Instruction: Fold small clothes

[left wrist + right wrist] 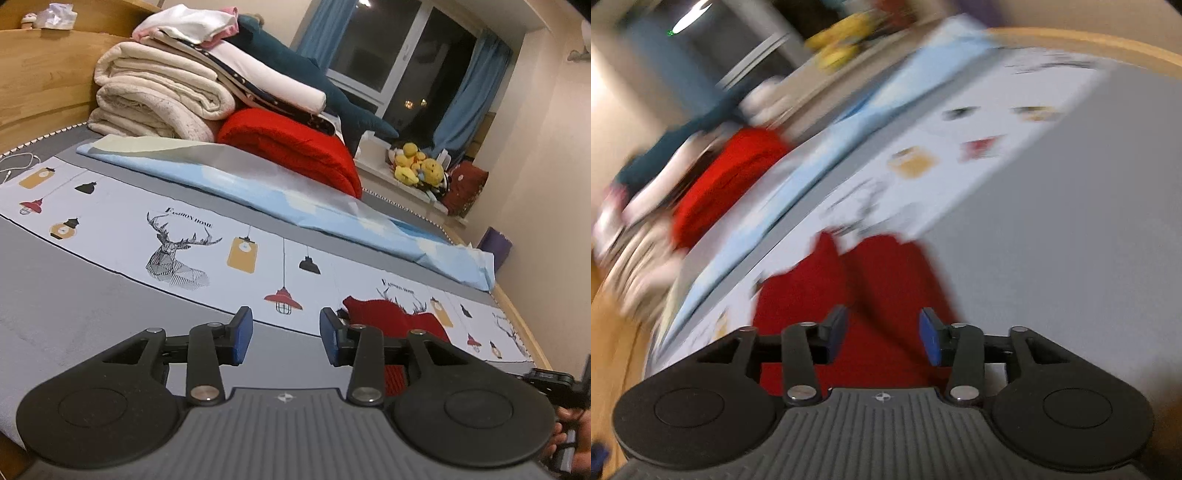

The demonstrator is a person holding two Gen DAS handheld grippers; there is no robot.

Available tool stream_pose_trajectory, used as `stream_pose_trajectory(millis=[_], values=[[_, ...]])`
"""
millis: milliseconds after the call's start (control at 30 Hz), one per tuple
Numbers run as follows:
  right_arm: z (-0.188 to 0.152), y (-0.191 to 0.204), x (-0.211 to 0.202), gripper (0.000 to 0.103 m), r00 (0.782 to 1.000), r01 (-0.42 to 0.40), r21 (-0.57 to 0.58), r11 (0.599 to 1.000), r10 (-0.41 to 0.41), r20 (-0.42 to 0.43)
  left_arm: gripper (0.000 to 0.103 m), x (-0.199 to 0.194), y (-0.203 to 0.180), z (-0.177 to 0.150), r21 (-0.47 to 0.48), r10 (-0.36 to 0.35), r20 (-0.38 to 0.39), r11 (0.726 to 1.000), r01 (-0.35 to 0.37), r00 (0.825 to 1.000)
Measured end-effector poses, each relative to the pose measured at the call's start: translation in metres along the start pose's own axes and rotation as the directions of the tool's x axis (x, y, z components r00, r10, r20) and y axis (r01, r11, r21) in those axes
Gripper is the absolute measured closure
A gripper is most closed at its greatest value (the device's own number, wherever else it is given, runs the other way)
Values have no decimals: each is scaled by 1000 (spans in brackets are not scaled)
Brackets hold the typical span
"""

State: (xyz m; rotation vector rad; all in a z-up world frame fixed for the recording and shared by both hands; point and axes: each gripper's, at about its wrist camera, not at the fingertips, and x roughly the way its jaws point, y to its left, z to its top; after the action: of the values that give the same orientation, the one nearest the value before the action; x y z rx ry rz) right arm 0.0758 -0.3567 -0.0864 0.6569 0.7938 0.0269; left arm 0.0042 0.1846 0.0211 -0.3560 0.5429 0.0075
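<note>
From my left gripper, jaws apart and empty, the red garment lies ahead to the right on the printed sheet, bare grey bed leftward; from my right gripper, the nearer one, jaws parted and holding nothing, the garment stretches straight ahead beneath them, open grey to the right.

- "FASHION HOME" stands in small dark capitals on the printed white band of the bed cover, just above the line-drawn deer head, left of centre in the left wrist view.
- The same words stand again on that band at the lower right of the frame, above the red garment; the small letters are hard to read there.
- In the right wrist view the print is too blurred to read.
</note>
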Motion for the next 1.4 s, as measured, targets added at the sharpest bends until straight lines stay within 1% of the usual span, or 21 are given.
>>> stream_pose_trajectory(millis=[100,233,300,333,367,400,433,533,600,667,767,833,867,900,967,1000,1033,1100,1200,1367,1400], values=[[8,15,31,47,995,-13,-157,988,-3,-99,56,2,0,-1,4,7,-9,1000,-7,1000],[-2,11,71,45,971,20,-184,983,-64,-231,55,3,-2,-2,12,10,-14,1000,-10,1000],[1,23,82,45,973,8,-193,981,-52,-226,55,3,-3,-2,14,9,-13,1000,-9,1000],[0,26,83,52,973,7,-214,977,-56,-224,55,4,-3,-3,13,8,-12,1000,-8,1000],[-1,27,85,60,972,14,-236,972,-69,-223,55,4,-3,-3,11,7,-13,1000,-6,1000],[-2,29,85,79,972,13,-249,968,-70,-222,55,5,-3,-2,10,5,-14,1000,-5,1000],[-1,30,82,83,975,-11,-248,969,-44,-217,55,6,-3,-2,9,3,-16,1000,-3,1000],[-3,38,44,89,992,-70,-253,965,41,-118,54,7,-4,-2,16,-6,-20,1000,6,1000],[1,35,15,92,991,-131,-203,970,125,-41,54,10,-3,-1,20,-13,-22,1000,13,1000],[-1,27,-1,93,990,-141,-173,975,139,-28,54,12,-5,-1,21,-15,-27,1000,16,1000],[-7,7,9,97,990,-9,-192,981,-18,-139,54,17,-8,-1,28,-17,-37,999,18,999],[-15,-12,36,103,948,88,-186,979,-140,-285,54,21,-11,-2,33,-13,-49,999,15,999],[-18,-17,44,103,929,127,-199,972,-187,-318,54,23,-13,-2,38,-9,-57,999,11,998],[-18,-19,47,103,924,143,-216,966,-208,-320,54,24,-15,-3,44,-5,-62,999,8,998],[-11,-16,43,101,943,126,-200,972,-180,-281,54,26,-21,-6,65,0,-70,998,5,998],[-7,-14,38,92,958,113,-177,978,-155,-241,54,27,-24,-7,76,2,-72,997,3,997],[-1,-11,32,73,973,94,-157,983,-124,-194,53,28,-26,-8,88,6,-75,996,1,997],[6,-4,26,48,991,55,-139,989,-71,-113,52,31,-30,-10,100,13,-87,995,-4,996],[10,3,37,47,993,23,-139,990,-38,-108,49,41,-36,-12,120,36,-124,993,-21,992],[11,11,67,50,985,-12,-136,991,-11,-170,48,73,-69,-24,273,72,-225,962,-8,972],[9,11,73,76,981,-18,-145,989,-10,-191,48,80,-79,-28,298,72,-234,955,2,970]])
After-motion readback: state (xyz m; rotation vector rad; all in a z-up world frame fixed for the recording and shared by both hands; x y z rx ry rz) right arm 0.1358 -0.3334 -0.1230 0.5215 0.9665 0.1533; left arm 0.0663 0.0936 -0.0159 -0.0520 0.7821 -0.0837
